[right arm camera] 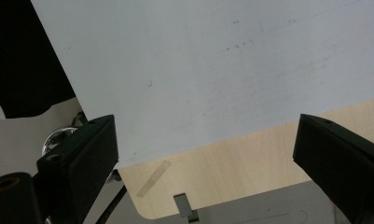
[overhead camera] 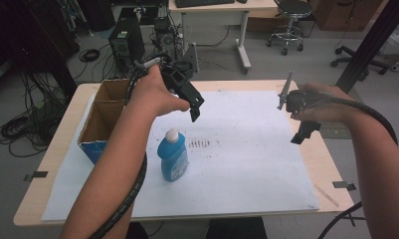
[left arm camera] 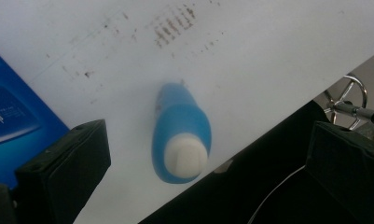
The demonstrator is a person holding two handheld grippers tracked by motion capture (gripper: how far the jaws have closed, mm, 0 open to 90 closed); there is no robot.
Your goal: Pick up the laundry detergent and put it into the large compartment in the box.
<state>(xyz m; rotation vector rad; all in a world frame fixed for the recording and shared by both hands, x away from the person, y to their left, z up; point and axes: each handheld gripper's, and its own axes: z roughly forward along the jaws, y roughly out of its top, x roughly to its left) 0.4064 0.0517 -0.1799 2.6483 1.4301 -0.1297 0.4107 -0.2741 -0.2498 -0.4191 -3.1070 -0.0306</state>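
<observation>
The left gripper [overhead camera: 194, 110] hangs above the table with its black jaws spread wide and nothing between them; in the left gripper view it looks straight down on the blue plastic bottle with a white cap [left arm camera: 181, 135]. That bottle stands upright on the white paper sheet [overhead camera: 247, 149] covering the pale wooden table [overhead camera: 62, 144], just beside the open cardboard box with a blue printed side [overhead camera: 100, 124]. The right gripper [overhead camera: 302, 133] hovers well apart over the sheet's right edge, jaws likewise spread and empty. By my reading, this is the approach to grasping the bottle. The next move calls for lowering the left gripper until its jaws bracket the bottle's body below the cap, then closing squarely so it does not tip.
</observation>
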